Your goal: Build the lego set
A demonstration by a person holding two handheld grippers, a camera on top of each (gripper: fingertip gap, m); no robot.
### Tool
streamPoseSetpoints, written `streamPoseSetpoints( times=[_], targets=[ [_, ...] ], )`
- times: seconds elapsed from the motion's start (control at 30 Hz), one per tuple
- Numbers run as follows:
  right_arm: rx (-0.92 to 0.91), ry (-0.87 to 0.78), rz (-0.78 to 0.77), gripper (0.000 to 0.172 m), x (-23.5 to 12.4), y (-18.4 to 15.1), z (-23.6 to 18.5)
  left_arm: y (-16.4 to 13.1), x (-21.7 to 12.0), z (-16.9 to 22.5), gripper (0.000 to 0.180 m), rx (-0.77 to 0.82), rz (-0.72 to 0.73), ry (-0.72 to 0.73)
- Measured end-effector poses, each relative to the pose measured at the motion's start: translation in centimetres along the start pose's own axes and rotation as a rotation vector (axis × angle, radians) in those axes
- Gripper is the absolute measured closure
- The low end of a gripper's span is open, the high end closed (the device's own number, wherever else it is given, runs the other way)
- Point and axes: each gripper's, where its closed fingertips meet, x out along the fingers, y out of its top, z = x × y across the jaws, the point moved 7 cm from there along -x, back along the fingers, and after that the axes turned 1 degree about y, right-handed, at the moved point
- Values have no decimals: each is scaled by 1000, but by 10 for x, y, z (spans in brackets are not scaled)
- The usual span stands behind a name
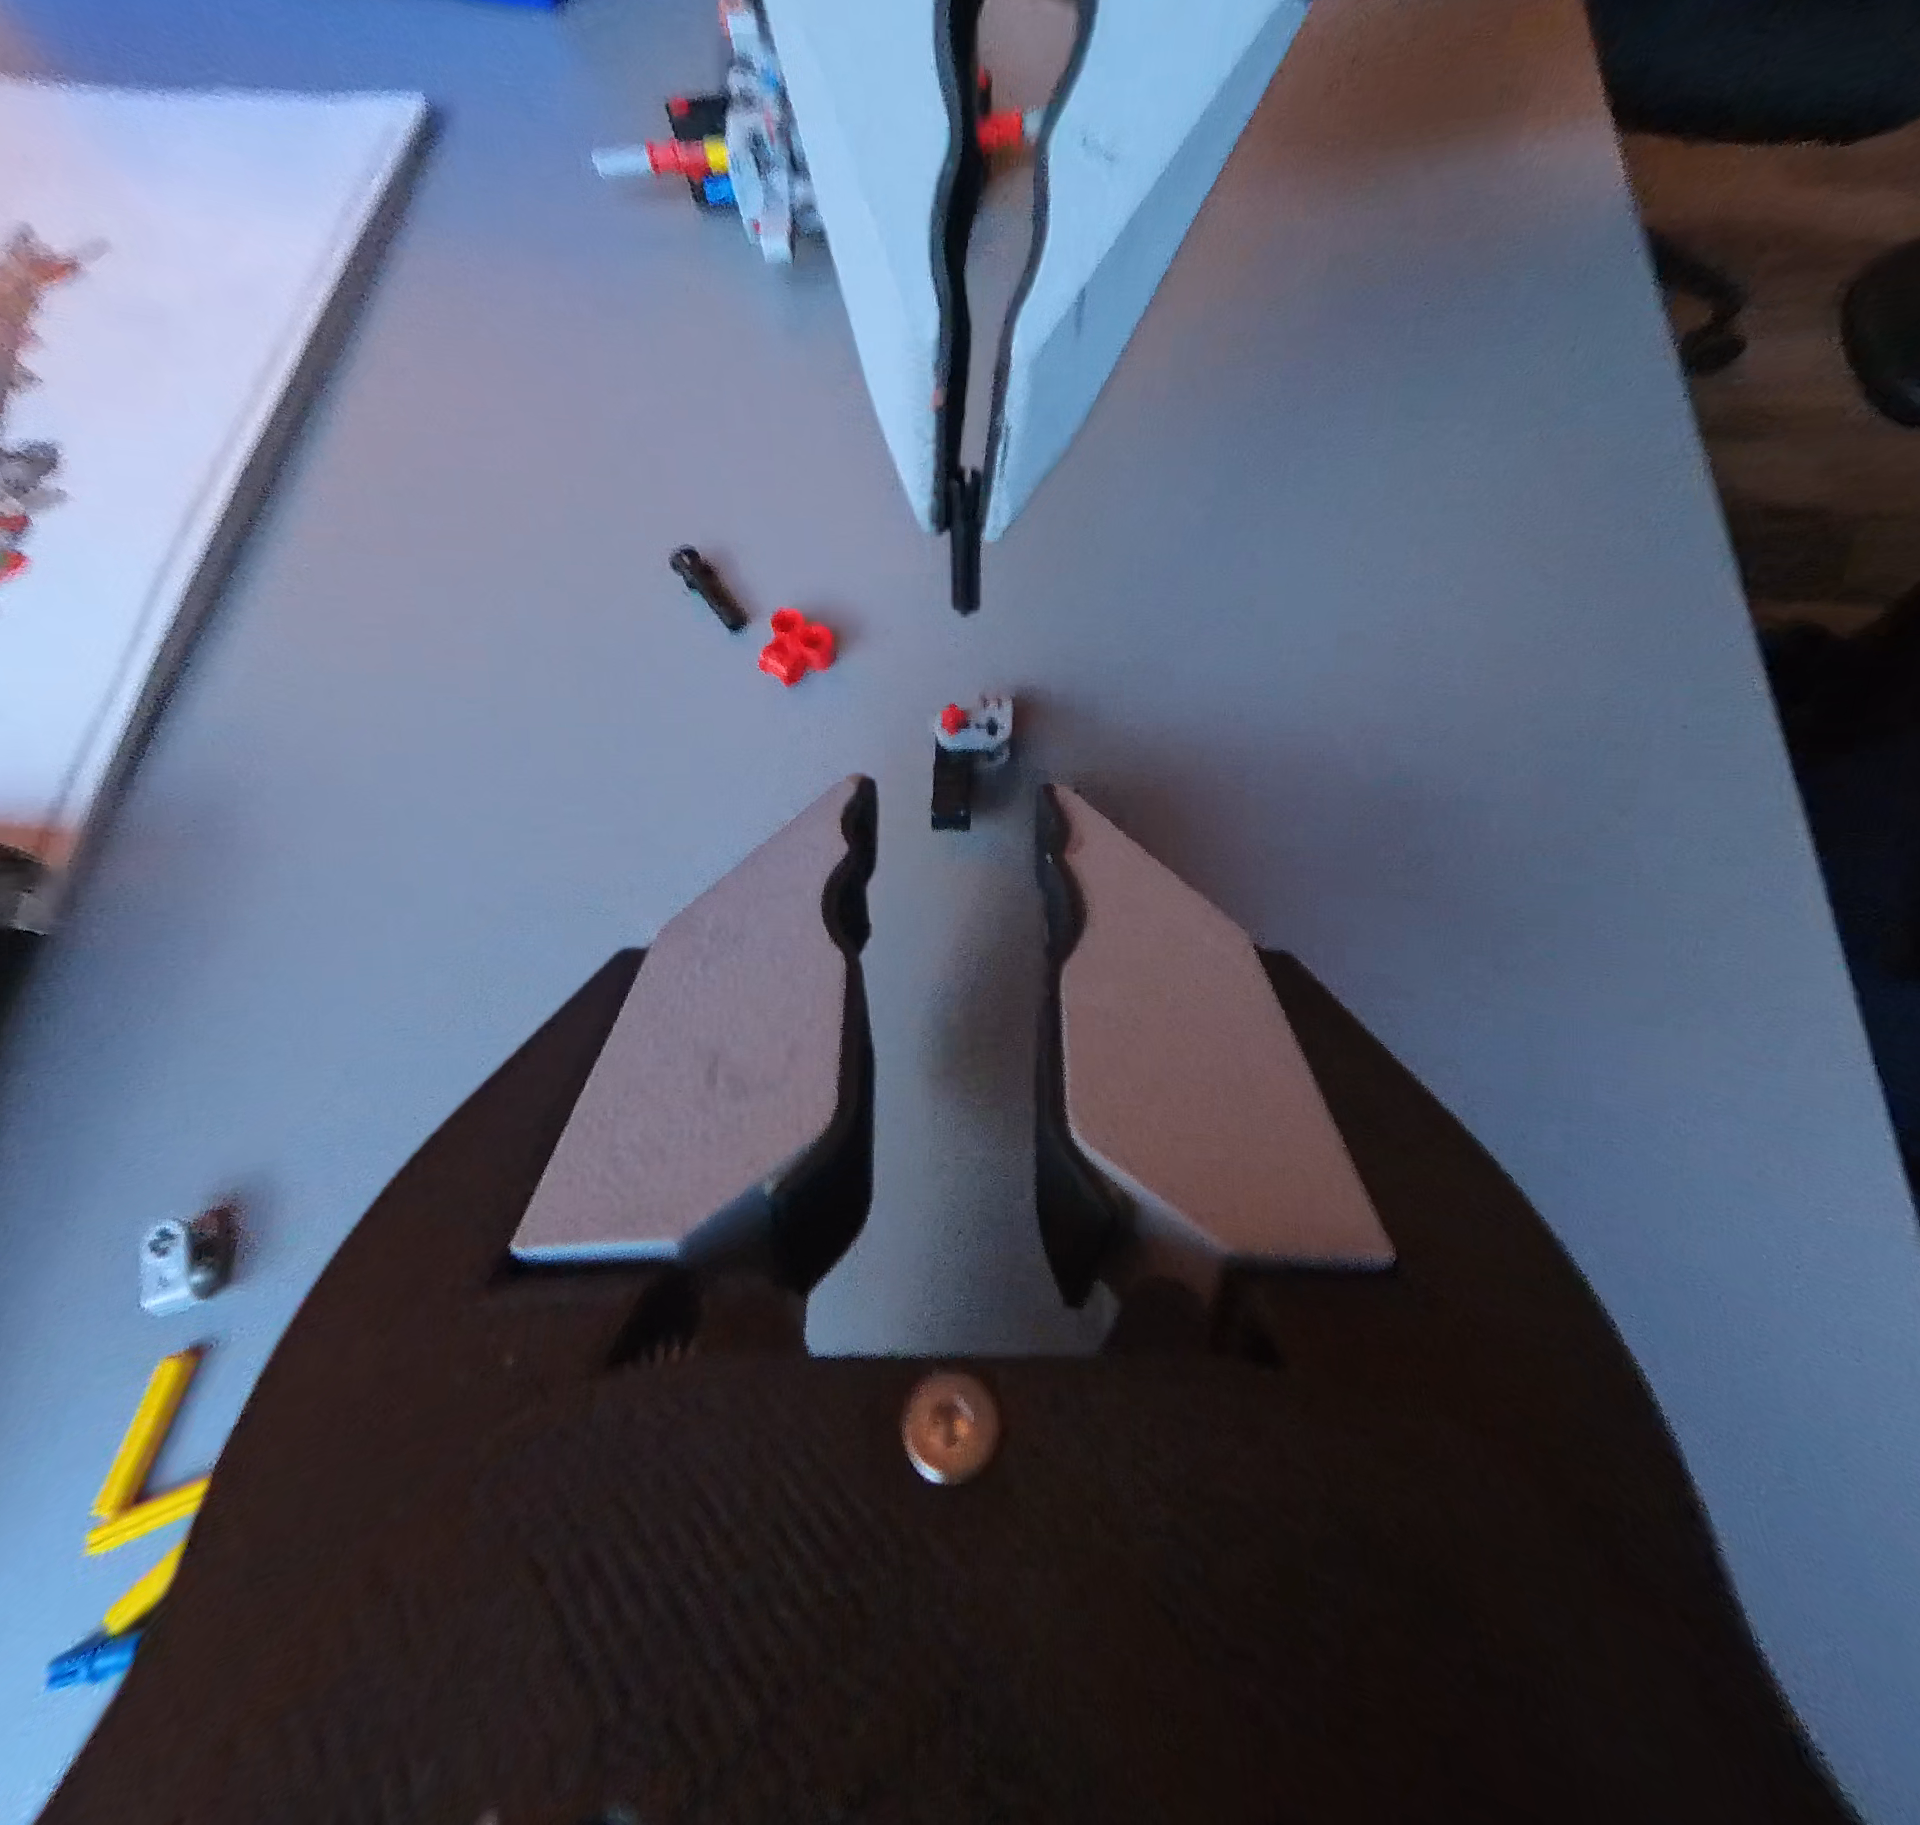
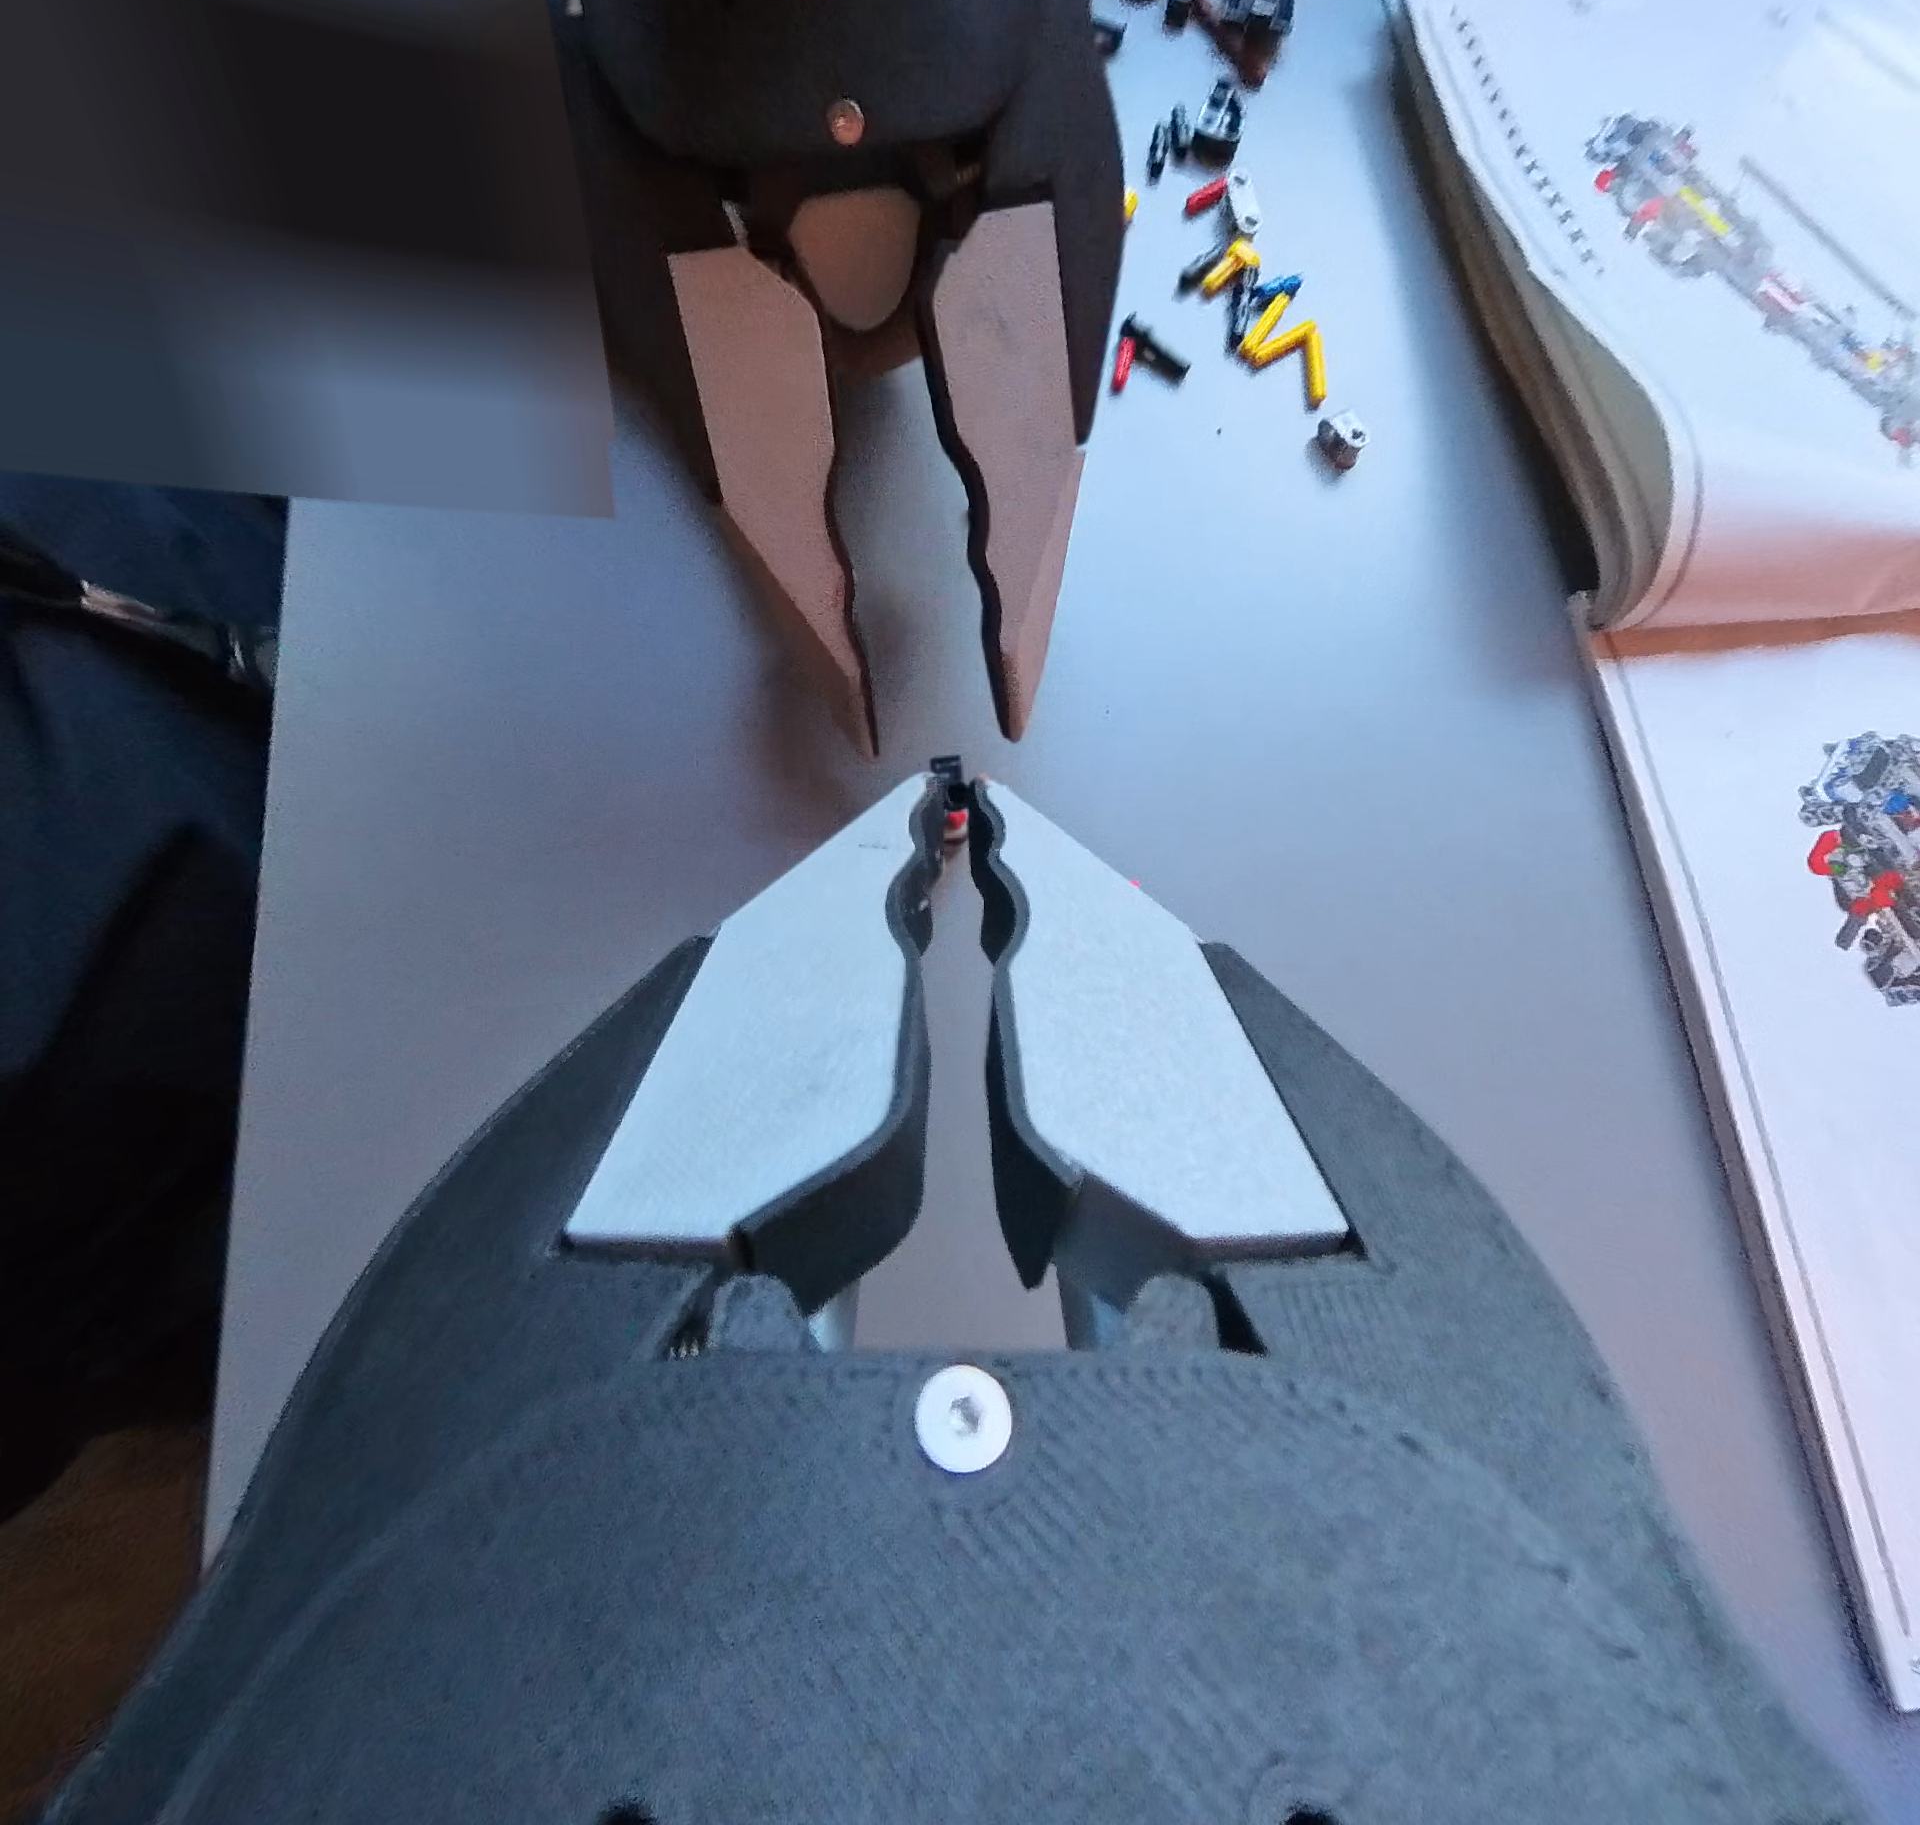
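Left gripper (image 1: 956, 799), jaws spread, faces a small grey, red and black brick assembly (image 1: 971, 752) on the grey table (image 1: 1351, 632); right gripper (image 2: 951, 793) is clamped on a thin black pin (image 1: 964, 570), barely visible from its own camera

Smooth matt table (image 1: 1299, 632); glossy, seemingly plastic red piece (image 1: 796, 645).

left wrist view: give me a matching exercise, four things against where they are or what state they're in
Things:
1. left hand-held gripper
2. right hand-held gripper
3. red piece
4. yellow sticks

Place or state:
A. lower left edge of the table
B. shut on a black pin
C. open, small black-and-white piece just ahead
D. lying beside a loose black pin

Pairs: 1-C, 2-B, 3-D, 4-A
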Motion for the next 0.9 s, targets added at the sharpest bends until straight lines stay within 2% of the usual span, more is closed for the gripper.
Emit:
streamPoseSetpoints(
  times=[0.07,0.27,0.43,0.9],
  targets=[
    [-35,-2,-46,171,5,-1,0,-9,9,-2,152,-14,-90,14],
    [-75,41,-136,171,23,-9,-4,-4,17,-1,165,-21,-95,-9],
    [-81,40,-136,171,24,-9,-6,0,22,-2,174,-29,-95,-32],
    [-194,31,-208,170,28,-7,-7,0,23,-2,174,-11,-93,-39]
  ],
)
